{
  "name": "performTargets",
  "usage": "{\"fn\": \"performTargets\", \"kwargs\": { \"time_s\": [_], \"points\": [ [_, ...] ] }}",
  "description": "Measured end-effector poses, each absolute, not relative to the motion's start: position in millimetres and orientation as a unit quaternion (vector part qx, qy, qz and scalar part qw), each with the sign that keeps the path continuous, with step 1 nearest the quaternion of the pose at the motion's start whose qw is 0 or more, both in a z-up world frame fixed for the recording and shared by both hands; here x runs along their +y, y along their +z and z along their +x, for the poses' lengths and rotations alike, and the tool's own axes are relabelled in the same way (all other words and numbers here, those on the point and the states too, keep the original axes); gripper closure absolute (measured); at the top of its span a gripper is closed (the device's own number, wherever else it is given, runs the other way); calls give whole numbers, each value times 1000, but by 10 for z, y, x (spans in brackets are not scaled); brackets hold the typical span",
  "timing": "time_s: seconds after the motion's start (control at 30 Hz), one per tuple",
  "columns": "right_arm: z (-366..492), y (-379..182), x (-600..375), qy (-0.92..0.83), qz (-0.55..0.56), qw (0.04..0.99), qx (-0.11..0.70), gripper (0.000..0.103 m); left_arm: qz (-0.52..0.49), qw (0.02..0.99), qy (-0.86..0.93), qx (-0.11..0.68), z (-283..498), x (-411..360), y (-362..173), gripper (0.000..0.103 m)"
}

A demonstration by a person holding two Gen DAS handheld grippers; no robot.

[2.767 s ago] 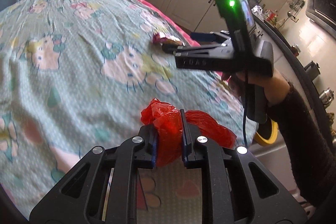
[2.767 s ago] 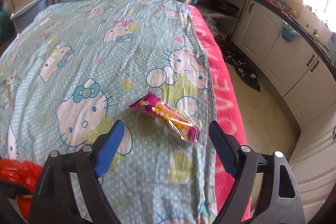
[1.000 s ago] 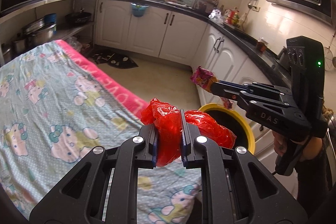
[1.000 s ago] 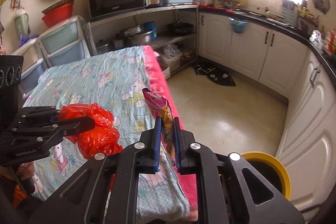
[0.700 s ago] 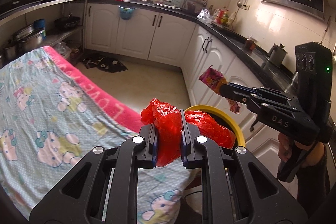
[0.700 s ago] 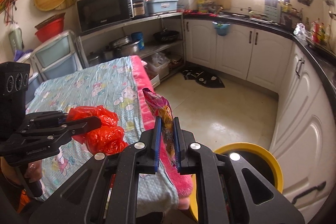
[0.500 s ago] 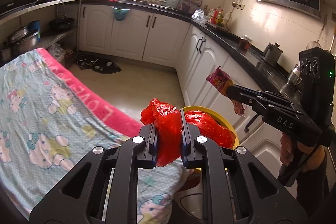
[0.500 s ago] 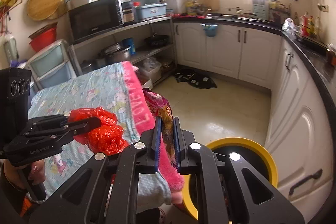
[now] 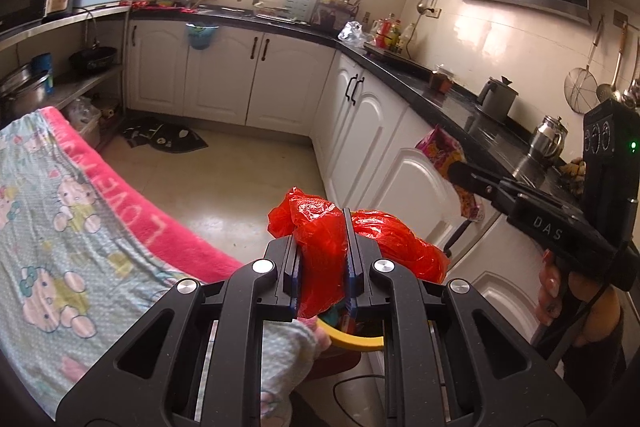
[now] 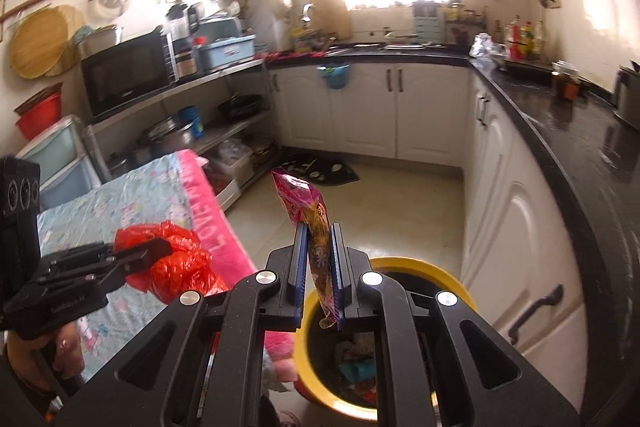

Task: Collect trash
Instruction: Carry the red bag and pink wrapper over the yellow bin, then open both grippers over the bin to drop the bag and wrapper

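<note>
My left gripper (image 9: 320,227) is shut on a crumpled red plastic bag (image 9: 320,251), held past the bed's edge over the yellow-rimmed trash bin (image 9: 356,341). My right gripper (image 10: 319,239) is shut on a pink snack wrapper (image 10: 308,203), held upright just above the bin (image 10: 400,263), which has rubbish inside. In the left wrist view the right gripper (image 9: 454,169) with the wrapper (image 9: 440,147) is at the right. In the right wrist view the left gripper (image 10: 160,247) with the red bag (image 10: 176,263) is at the left.
A bed with a Hello Kitty sheet and pink edge (image 9: 80,207) lies to the left of the bin. White cabinets (image 10: 520,227) under a black counter stand close on the right. Tiled floor (image 9: 240,167) stretches ahead, with a dark mat (image 10: 320,169) further off.
Both grippers have swung away from the bed toward the bin, each still holding its trash. The bin now sits directly under the right gripper.
</note>
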State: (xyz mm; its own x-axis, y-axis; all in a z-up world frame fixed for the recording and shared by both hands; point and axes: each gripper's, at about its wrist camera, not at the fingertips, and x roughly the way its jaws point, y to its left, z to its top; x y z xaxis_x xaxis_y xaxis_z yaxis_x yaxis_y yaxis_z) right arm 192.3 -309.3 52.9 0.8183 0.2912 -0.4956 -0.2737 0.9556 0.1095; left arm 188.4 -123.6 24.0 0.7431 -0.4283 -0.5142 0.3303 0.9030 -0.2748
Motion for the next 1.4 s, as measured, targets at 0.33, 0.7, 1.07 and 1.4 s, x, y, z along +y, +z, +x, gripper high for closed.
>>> {"fn": "performTargets", "kwargs": {
  "time_s": [0.33, 0.7, 1.07, 1.4],
  "points": [
    [1840, 367, -3444, 88, 26, 964, 250, 92, -81, 925, -217, 302, 1944, -1485, 59, 92],
    [1921, 24, -3556, 62, 31, 958, 279, 92, -95, 916, -216, 323, 2107, -1611, -289, 92],
    [2111, -464, -3524, 62, 41, 943, 324, 92, -111, 902, -212, 360, 2324, -1694, -705, 92],
    [2228, -897, -3534, 63, 54, 927, 365, 92, -110, 892, -208, 386, 2430, -1752, -997, 92]
  ]
}}
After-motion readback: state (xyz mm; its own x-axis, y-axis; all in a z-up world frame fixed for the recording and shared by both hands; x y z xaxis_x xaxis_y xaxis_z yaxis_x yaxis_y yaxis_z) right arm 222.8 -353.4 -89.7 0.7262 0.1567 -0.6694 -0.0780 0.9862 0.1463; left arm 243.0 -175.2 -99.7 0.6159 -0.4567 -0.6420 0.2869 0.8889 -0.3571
